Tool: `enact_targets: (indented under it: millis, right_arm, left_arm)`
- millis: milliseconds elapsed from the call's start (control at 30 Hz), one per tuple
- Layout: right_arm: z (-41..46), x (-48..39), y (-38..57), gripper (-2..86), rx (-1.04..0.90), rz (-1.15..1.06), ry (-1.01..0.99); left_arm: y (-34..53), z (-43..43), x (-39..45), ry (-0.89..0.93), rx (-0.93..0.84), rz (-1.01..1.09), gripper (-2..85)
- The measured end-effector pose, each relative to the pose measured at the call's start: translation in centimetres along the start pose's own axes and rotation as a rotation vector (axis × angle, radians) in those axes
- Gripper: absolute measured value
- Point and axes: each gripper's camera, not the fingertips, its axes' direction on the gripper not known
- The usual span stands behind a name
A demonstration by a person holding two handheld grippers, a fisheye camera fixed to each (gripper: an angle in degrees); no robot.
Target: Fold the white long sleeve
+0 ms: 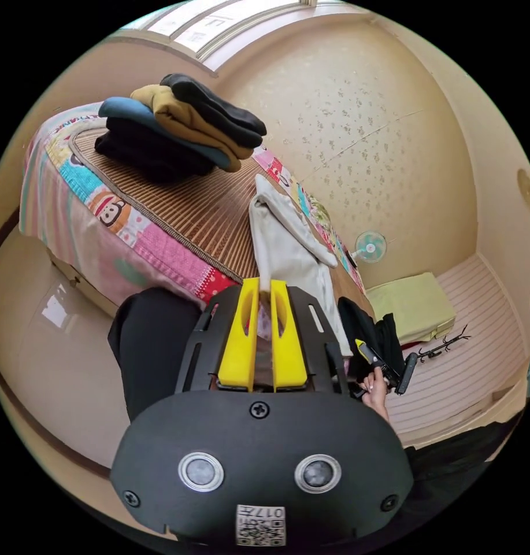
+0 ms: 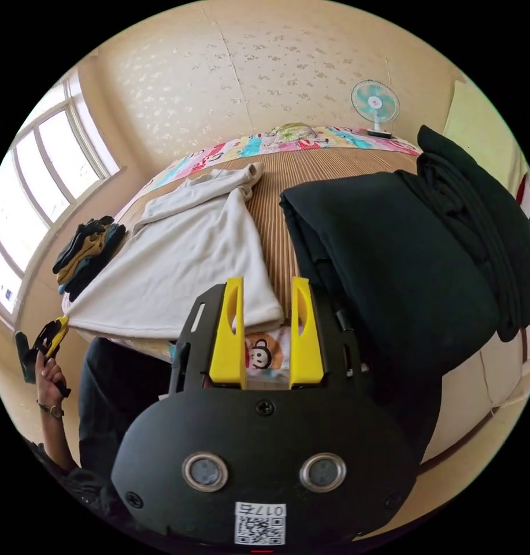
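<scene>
The white long sleeve (image 2: 184,260) lies flat on the bed's woven mat (image 2: 288,167), its sleeves folded in across the chest. In the left gripper view the shirt (image 1: 288,248) runs as a long strip down to my left gripper (image 1: 267,284), whose yellow jaws are closed on its hem corner. That same gripper (image 2: 52,338) sits at the hem's left corner in the right gripper view. My right gripper (image 2: 267,284) is open, with the hem's right corner lying between its jaws. It also appears, held in a hand, as the right gripper (image 1: 386,364).
A stack of folded clothes (image 1: 178,127) in black, blue and mustard sits at the mat's far end. A heap of black garments (image 2: 392,248) lies beside the shirt. A small fan (image 2: 375,101) stands near the wall. A person's dark trouser leg (image 1: 149,347) is against the bed edge.
</scene>
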Motion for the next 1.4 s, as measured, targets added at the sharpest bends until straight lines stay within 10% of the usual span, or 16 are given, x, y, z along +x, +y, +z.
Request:
enact_targets:
  millis: [67, 633, 867, 1000, 1400]
  right_arm:
    - [3.9, 1.1, -0.6, 12.9, -0.242, -0.003, -0.055]
    - [4.3, 11.1, 1.6, 5.4, -0.413, 0.173, -0.478]
    - [-15.2, 15.1, 1.9, 2.9, 0.14, -0.065, -1.024]
    - [-19.7, 15.3, 2.2, 2.6, 0.28, -0.116, -0.925]
    - [0.0, 5.0, -15.2, 8.8, -0.044, 0.034, -0.221]
  left_arm:
    - [-0.4, -1.3, -0.5, 0.004, 0.011, -0.026, 4.0]
    - [-0.3, -6.0, 1.7, 0.116, -0.035, -0.023, 4.2]
    - [-1.0, -19.0, 7.7, 0.485, 0.149, 0.311, 4.2]
    - [-1.6, -20.8, 8.8, 0.554, 0.238, 0.279, 4.2]
    - [-15.5, 4.9, 8.6, -0.034, 0.108, -0.01, 12.9]
